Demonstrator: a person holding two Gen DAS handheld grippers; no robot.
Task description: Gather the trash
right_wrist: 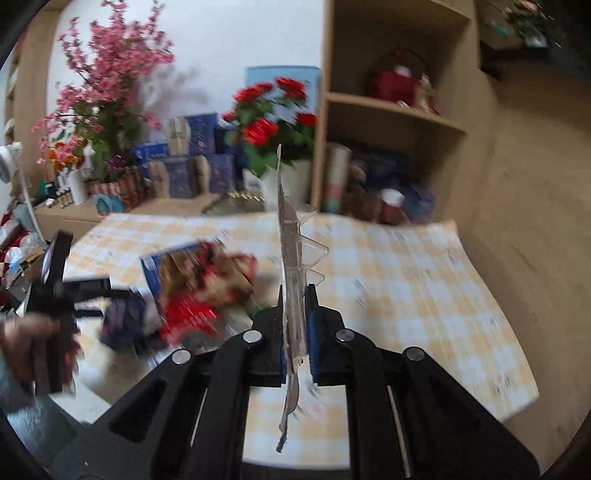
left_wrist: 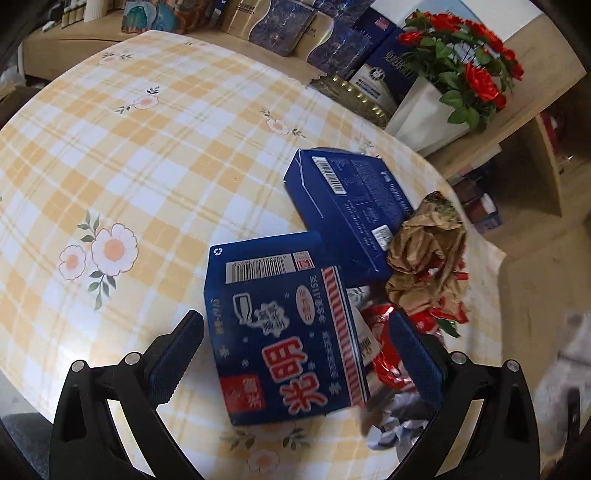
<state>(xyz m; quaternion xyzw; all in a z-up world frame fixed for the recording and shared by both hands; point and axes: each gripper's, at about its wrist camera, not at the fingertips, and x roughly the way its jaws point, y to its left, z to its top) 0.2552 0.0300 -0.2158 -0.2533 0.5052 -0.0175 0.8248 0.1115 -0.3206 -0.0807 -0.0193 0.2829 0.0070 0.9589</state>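
Note:
In the left wrist view a blue carton with red Chinese letters (left_wrist: 284, 332) lies on the checked tablecloth between the fingers of my open left gripper (left_wrist: 295, 339). A second blue box (left_wrist: 351, 206) lies behind it. Crumpled brown paper (left_wrist: 428, 258), a red wrapper (left_wrist: 388, 354) and silver foil (left_wrist: 395, 424) lie to the right. In the blurred right wrist view my right gripper (right_wrist: 295, 317) is shut on a flat clear plastic blister pack (right_wrist: 291, 251) held upright above the table. The trash pile (right_wrist: 192, 291) and the left gripper (right_wrist: 51, 288) lie to its left.
The table (left_wrist: 147, 147) has a yellow checked cloth with flowers. Behind it stand blue gift boxes (left_wrist: 288, 29), a white pot of red roses (left_wrist: 461, 70) and a wooden shelf unit (right_wrist: 391, 110). Pink blossoms (right_wrist: 107, 81) stand at the back left.

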